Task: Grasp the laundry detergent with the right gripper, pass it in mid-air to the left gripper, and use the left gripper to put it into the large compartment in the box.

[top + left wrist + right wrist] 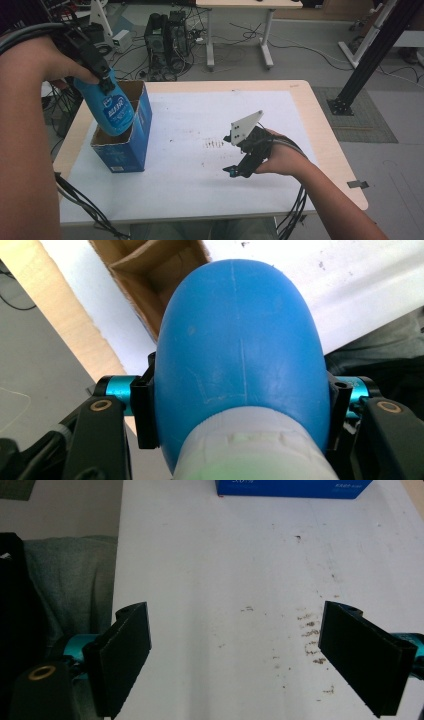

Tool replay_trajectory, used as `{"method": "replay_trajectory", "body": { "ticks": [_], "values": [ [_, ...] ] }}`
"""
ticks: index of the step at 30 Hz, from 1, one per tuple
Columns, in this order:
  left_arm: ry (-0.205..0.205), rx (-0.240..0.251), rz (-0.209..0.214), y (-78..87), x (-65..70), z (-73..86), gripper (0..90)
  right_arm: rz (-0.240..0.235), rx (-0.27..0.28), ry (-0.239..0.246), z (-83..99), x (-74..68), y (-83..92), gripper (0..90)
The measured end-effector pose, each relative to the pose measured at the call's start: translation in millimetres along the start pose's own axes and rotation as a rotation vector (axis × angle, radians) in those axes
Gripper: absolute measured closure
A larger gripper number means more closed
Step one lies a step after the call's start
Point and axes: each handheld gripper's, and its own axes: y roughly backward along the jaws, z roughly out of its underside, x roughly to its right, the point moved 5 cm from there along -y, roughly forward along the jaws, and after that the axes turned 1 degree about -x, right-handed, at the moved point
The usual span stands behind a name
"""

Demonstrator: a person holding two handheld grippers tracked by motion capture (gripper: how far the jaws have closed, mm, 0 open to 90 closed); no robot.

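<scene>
From the high view, the left claw (102, 80) grips a blue bottle (114, 112) by its neck, base dipping into the open blue carton (131, 145) at the counter's (320, 130) nine o'clock; insertion looks begun, not finished. The left gripper view has both jaws pressed on the bottle (240, 355), cardboard flaps at eleven o'clock (lowering and release remain). The right gripper view finds the right claw (235, 655) spread wide, holding nothing.
</scene>
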Motion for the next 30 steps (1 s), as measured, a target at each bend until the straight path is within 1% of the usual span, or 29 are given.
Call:
{"method": "replay_trajectory", "body": {
  "ticks": [1,3,4,5,7,8,9,11,12,13,14,15,16,17,21,23,24,26,30],
  "values": [
    [0.01,0.001,-0.003,-0.8,-2.4,-0.5,37.9,0.0,-0.001,-0.004,0.0,0.0,-0.4,12.7],
    [0.008,-0.005,-0.005,-2.2,-7.4,-1.5,37.9,0.003,-0.004,-0.004,0.1,1.0,-1.7,12.7],
    [0.019,-0.002,-0.006,-3.5,-8.8,-2.3,37.9,0.002,-0.008,-0.01,0.4,1.4,-1.9,12.7],
    [0.005,-0.015,-0.012,-4.1,-11.2,-2.6,37.9,0.001,-0.005,-0.013,0.3,1.6,-2.6,12.7],
    [0.006,-0.016,-0.019,-7.6,-14.6,-4.4,37.9,0.005,-0.009,-0.018,0.0,2.6,-3.0,12.7],
    [-0.002,-0.018,-0.024,-8.4,-16.1,-5.2,37.9,0.007,-0.008,-0.023,-0.3,2.6,-3.3,12.7],
    [-0.005,-0.018,-0.028,-10.2,-17.1,-5.8,37.9,0.006,-0.003,-0.012,-0.7,3.4,-4.3,12.7],
    [-0.02,-0.032,-0.033,-12.9,-20.2,-6.9,37.9,0.007,-0.015,-0.024,-0.5,2.8,-4.8,12.7],
    [-0.025,-0.029,-0.036,-15.0,-20.8,-7.9,37.9,0.006,-0.015,-0.02,-0.6,3.5,-5.3,12.7],
    [-0.023,-0.033,-0.032,-17.3,-20.2,-8.3,37.9,0.009,-0.016,-0.025,-0.6,3.6,-5.5,12.7],
    [-0.026,-0.038,-0.031,-19.0,-20.8,-8.9,37.9,0.004,-0.013,-0.022,-0.5,4.4,-5.8,12.7],
    [-0.036,-0.036,-0.034,-21.7,-21.0,-10.1,37.9,0.01,-0.015,-0.03,-0.2,4.5,-5.8,12.7],
    [-0.035,-0.042,-0.029,-23.4,-20.9,-10.4,37.9,0.013,-0.016,-0.029,-0.1,4.7,-6.0,12.7],
    [-0.035,-0.044,-0.032,-25.7,-21.4,-11.0,37.9,0.012,-0.01,-0.03,-0.2,4.6,-6.6,12.7],
    [-0.06,-0.057,-0.037,-36.2,-24.2,-13.4,37.8,0.014,-0.01,-0.032,0.3,3.1,-7.9,12.7],
    [-0.06,-0.062,-0.034,-42.5,-24.6,-13.9,37.9,0.01,-0.011,-0.033,0.9,2.6,-8.1,12.7],
    [-0.087,-0.077,-0.039,-44.7,-26.9,-13.9,37.8,0.011,-0.009,-0.029,1.4,2.6,-8.5,12.7],
    [-0.076,-0.07,-0.037,-51.7,-27.2,-14.3,37.8,0.013,-0.009,-0.037,2.2,2.3,-8.6,12.7],
    [-0.086,-0.089,-0.043,-64.6,-28.6,-14.2,37.9,0.01,-0.012,-0.046,3.6,1.5,-9.3,12.7]
  ]
}}
